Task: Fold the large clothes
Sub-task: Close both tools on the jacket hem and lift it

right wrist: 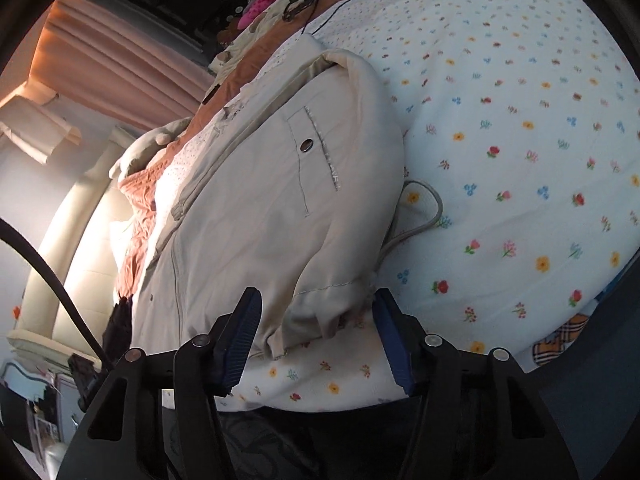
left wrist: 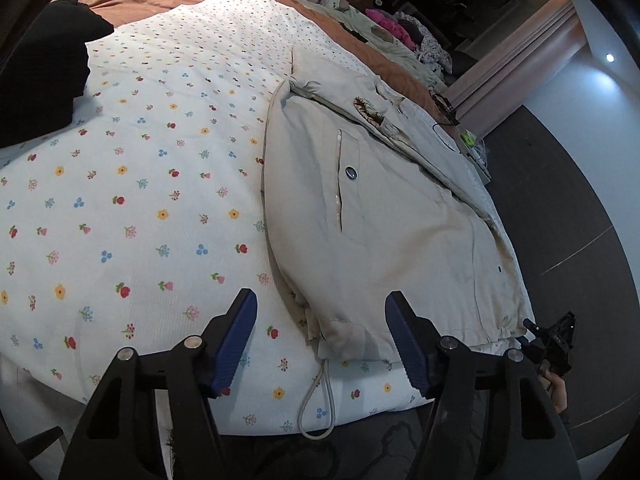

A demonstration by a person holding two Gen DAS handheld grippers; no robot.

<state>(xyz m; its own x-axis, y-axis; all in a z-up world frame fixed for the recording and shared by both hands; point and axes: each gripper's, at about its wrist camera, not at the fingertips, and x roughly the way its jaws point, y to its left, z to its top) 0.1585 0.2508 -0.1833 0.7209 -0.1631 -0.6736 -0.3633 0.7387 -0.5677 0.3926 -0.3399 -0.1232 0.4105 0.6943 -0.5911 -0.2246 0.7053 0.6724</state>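
Floral bedspread [left wrist: 140, 184], beige jacket [left wrist: 380, 216] on it, pink curtains [right wrist: 112, 64] behind

Left gripper [left wrist: 320, 340]: two black arms at bottom of frame, each shaped like big triangle with hole cut in it. Round silver screws on top. Finger pads [left wrist: 236, 344] dark blue, with fine ridges.

Right gripper [right wrist: 316, 336]: same black arms, silver screws, blue ridged pads [right wrist: 394, 344]. Thick black cable [right wrist: 52, 272] curves at left edge.

Black garment [left wrist: 40, 72] cut off at frame edge; distant clothes heap [left wrist: 396, 28] too small to identify.
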